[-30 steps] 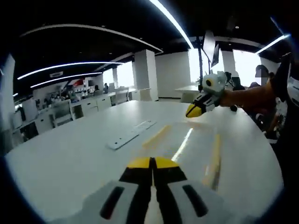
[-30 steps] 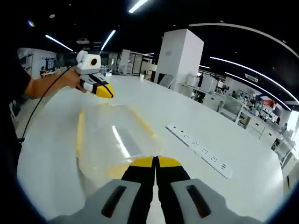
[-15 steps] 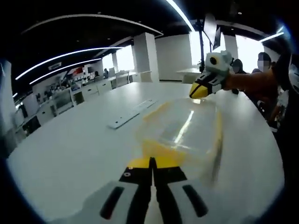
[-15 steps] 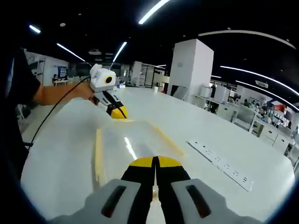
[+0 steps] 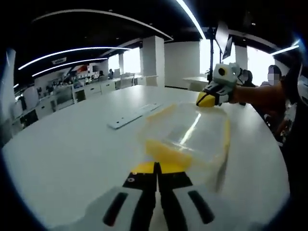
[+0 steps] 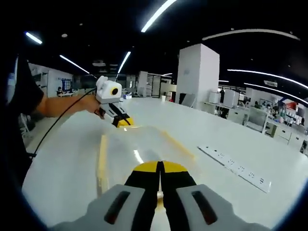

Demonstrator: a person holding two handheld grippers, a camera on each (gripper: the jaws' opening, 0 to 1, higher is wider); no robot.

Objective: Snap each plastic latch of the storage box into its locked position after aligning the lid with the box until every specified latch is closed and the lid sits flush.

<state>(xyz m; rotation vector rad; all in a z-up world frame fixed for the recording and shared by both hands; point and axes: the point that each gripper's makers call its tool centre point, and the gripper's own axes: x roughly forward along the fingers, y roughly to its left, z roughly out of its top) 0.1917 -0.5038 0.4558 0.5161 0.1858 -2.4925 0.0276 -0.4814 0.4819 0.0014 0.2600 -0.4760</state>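
Clear storage box on white bench, held between both ends: left hand-held gripper and right hand-held gripper, jaws together at its yellow-trimmed edges.

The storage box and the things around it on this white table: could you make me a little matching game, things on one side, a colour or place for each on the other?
Things:
1. storage box
2. power strip
3. left gripper
4. right gripper

Descriptions:
A. long, flat and white, lying on the table beside the box
B. clear plastic with yellow latches
C. jaws closed, at the box's near end in the left gripper view
D. held at the box's far end in the left gripper view

Pairs: 1-B, 2-A, 3-C, 4-D
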